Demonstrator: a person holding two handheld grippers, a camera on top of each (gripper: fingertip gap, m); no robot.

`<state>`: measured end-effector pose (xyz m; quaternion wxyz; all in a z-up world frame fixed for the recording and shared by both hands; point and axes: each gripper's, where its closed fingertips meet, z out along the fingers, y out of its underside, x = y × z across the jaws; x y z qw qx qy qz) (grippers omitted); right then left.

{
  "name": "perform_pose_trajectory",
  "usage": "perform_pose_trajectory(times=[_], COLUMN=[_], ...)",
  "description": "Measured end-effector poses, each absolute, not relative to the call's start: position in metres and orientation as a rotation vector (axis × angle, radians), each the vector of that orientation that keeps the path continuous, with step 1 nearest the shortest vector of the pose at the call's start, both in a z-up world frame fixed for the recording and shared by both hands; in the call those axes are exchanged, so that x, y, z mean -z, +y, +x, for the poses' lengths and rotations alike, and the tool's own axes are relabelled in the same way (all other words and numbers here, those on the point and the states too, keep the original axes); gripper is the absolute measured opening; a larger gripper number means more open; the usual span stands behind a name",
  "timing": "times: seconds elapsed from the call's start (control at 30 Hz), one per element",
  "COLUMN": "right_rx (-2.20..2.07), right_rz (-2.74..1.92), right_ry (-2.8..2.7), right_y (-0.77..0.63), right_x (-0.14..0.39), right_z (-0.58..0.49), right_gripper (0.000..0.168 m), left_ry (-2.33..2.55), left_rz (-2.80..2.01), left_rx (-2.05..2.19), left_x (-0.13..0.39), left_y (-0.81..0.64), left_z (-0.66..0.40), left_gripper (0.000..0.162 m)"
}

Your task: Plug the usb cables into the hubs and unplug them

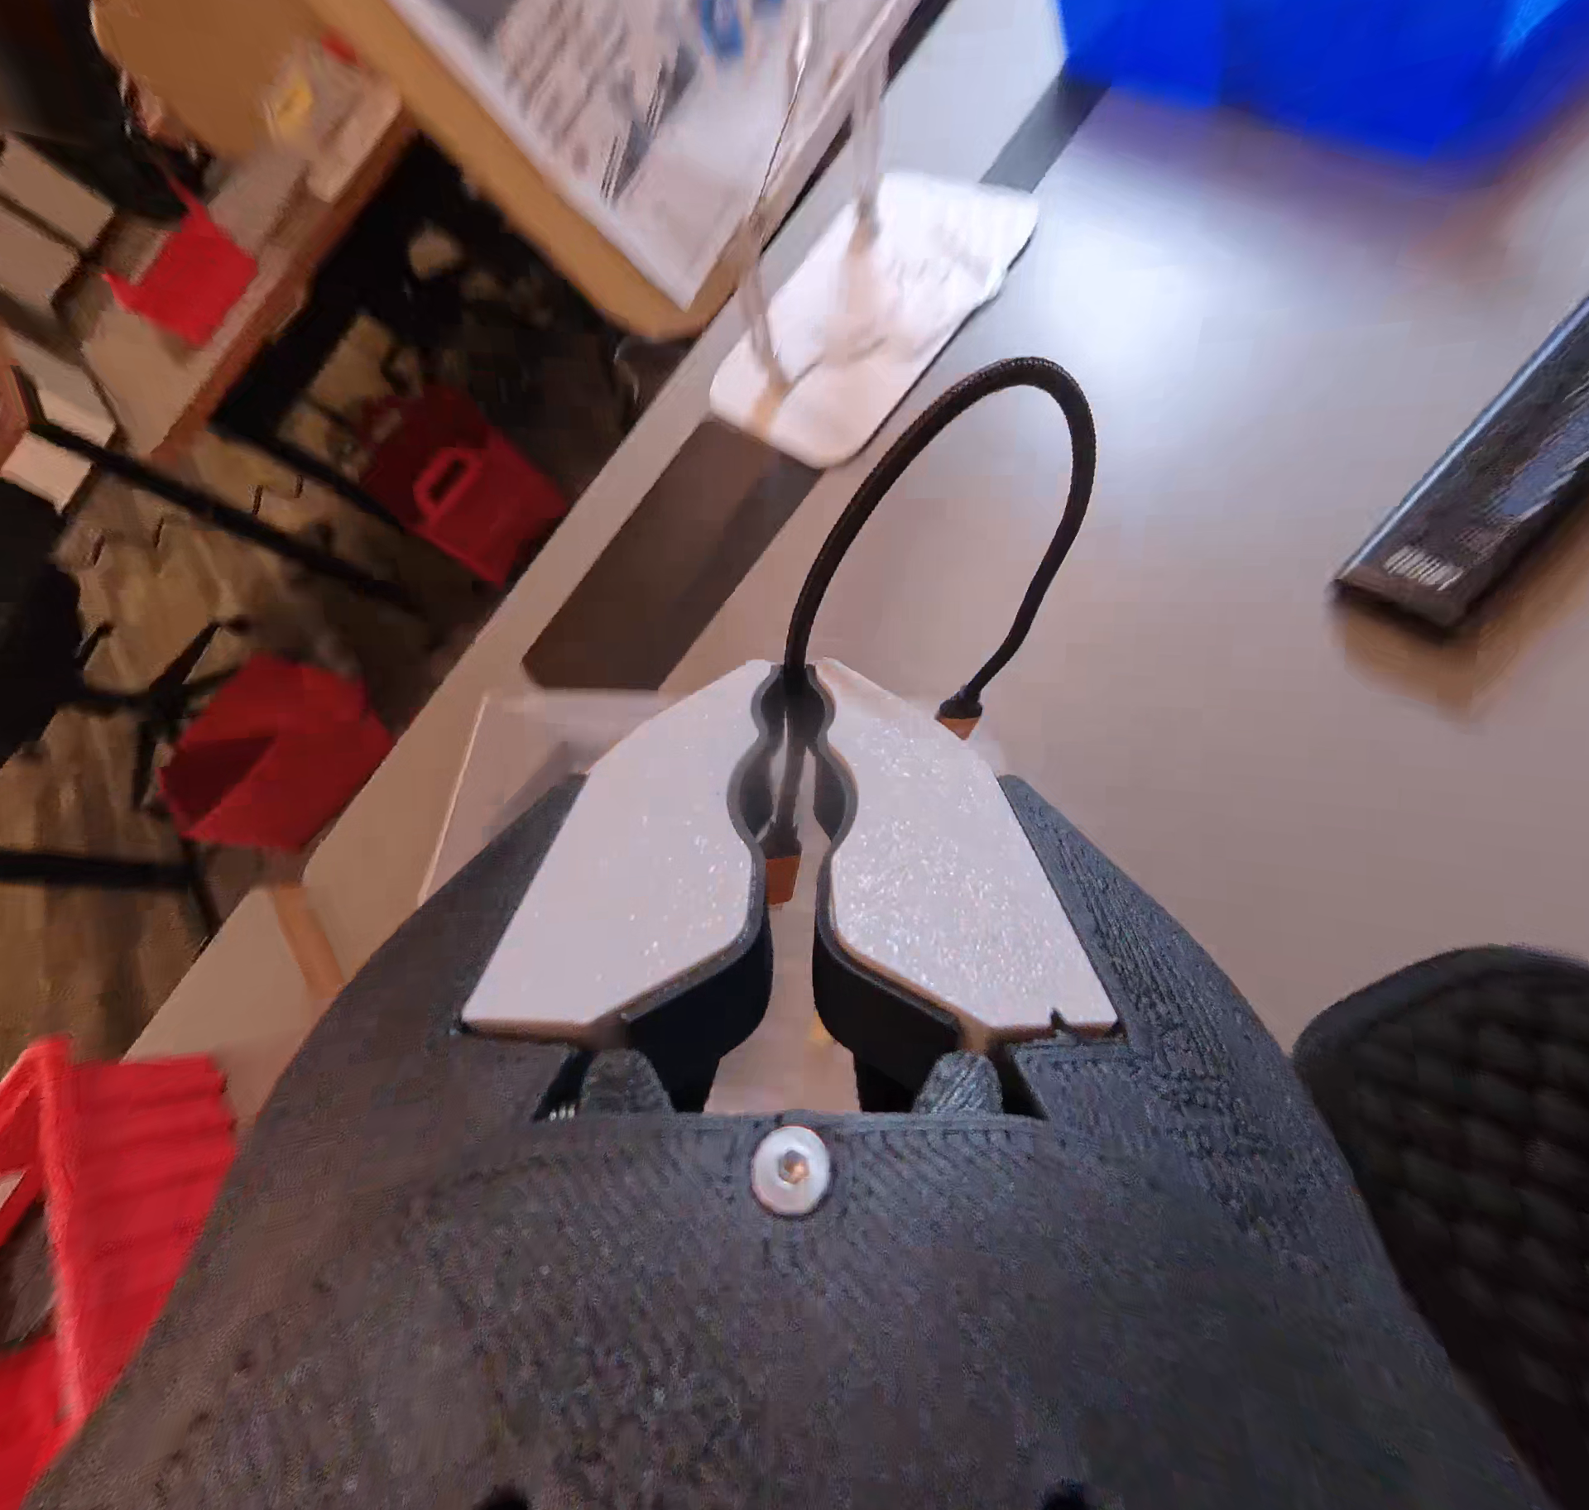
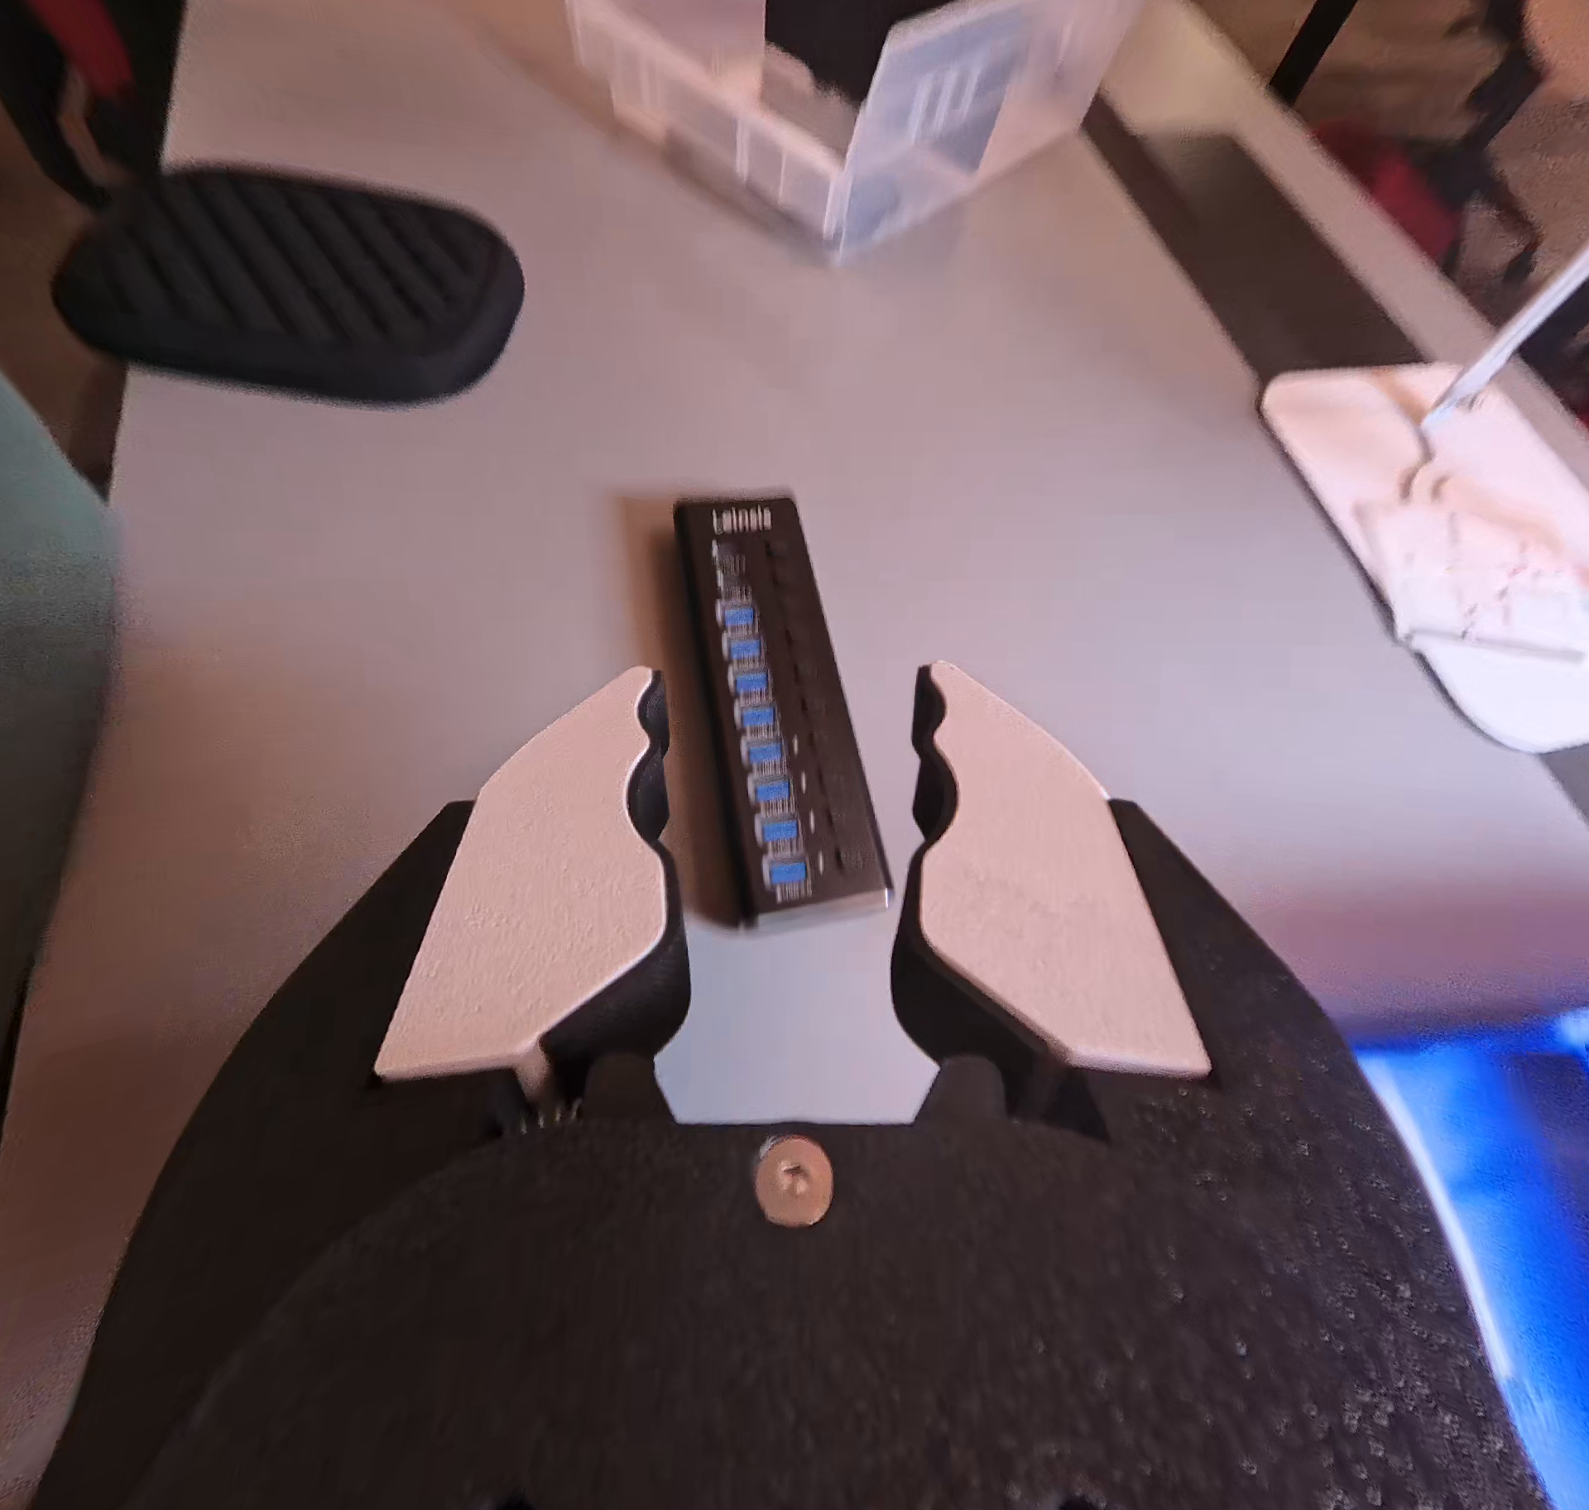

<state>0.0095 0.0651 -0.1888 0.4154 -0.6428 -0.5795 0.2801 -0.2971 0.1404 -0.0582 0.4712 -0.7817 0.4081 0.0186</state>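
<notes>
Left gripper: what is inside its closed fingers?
The left gripper is shut on a black braided cable, one connector end lying between its fingers. That connector's tip is hidden.

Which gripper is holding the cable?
The left gripper. Its fingers are squeezed shut on the black braided USB cable, which loops up above them. The right gripper is open, empty, above the USB hub.
</notes>
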Motion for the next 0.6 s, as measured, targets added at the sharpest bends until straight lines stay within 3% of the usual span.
perform_pose_trajectory(times=[0.03, 0.13, 0.3, 0.33, 0.4, 0.6], right_rx=[-0.73, -0.816, -0.898, -0.935, -0.968, -1.17], right_rz=[-1.577, -1.485, -1.399, -1.372, -1.332, -1.356], right_ry=[-1.425, -1.337, -1.378, -1.42, -1.513, -1.596], right_y=[0.064, 0.057, 0.037, 0.029, 0.018, -0.003], right_x=[0.179, 0.155, 0.152, 0.155, 0.164, 0.181], right_z=[-0.003, -0.04, -0.083, -0.085, -0.079, -0.055], right_gripper=[0.056, 0.057, 0.059, 0.049, 0.001, 0.001], left_ry=[1.001, 1.047, 1.226, 1.252, 1.287, 1.32], left_rz=[-1.869, -1.78, -1.717, -1.71, -1.705, -1.718], left_rx=[0.001, 0.149, 0.35, 0.389, 0.469, 0.678], left_x=[0.051, 0.051, 0.094, 0.103, 0.118, 0.145], left_y=[0.136, 0.12, 0.095, 0.092, 0.089, 0.097], left_z=[-0.276, -0.208, -0.111, -0.098, -0.082, -0.062], left_gripper=[0.004, 0.004, 0.005, 0.004, 0.004, 0.005])
